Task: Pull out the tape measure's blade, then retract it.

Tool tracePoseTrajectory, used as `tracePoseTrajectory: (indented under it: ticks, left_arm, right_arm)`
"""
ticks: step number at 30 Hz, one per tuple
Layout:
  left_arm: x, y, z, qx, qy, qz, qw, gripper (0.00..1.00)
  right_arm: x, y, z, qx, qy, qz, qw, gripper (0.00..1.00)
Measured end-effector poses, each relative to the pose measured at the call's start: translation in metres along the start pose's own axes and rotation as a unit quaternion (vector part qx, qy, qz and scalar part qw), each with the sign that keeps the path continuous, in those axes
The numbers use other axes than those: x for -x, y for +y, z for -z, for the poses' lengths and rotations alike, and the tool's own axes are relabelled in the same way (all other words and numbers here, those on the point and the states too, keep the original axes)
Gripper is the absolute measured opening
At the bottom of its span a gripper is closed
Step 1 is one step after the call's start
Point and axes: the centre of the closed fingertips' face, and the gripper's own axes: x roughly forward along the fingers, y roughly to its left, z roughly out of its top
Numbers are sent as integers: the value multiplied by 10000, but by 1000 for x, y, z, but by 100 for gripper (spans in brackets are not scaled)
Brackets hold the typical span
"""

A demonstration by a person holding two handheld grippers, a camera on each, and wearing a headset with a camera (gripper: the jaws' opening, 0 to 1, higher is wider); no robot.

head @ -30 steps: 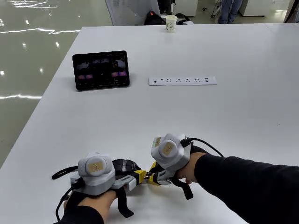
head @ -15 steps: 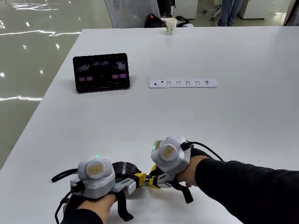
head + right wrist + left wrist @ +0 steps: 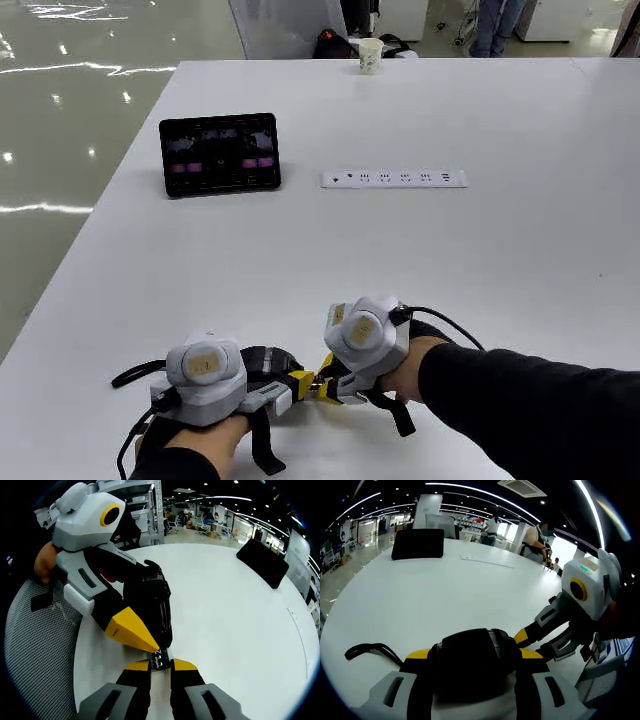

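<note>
your left gripper (image 3: 475,654) is clenched on the tape measure (image 3: 262,360), its black case wedged between the two yellow-tipped jaws. the case sits low on the white table (image 3: 450,260), near the front edge and just in front of your left hand (image 3: 195,435). your right gripper (image 3: 161,667) comes in from the opposite side, nose to nose with the left one. in the right gripper view its jaws are closed on the blade tip (image 3: 159,656), a small dark tab pinched between the yellow pads. the tab lies right at the case, just beside the left gripper's near jaw. hardly any blade shows between tab and case, and you cannot tell how far it is drawn. in the head view the two grippers' tips meet at one spot, touching or nearly so. a black strap loop (image 3: 367,650) lies on the table to the left of the case. further up the table a dark tablet (image 3: 220,152) stands propped, with a white power strip (image 3: 394,179) to its right. a paper cup (image 3: 370,55) stands at the far edge, well apart from your work.
</note>
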Motion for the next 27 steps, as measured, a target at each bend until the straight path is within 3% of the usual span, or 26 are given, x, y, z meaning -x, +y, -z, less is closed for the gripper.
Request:
tracePoseTrajectory:
  ticks: [27]
  left_arm:
    - [0, 0, 1, 37, 29, 6, 10000, 61]
  right_arm:
    - [-8, 3, -8, 21, -125, -8, 9999, 11]
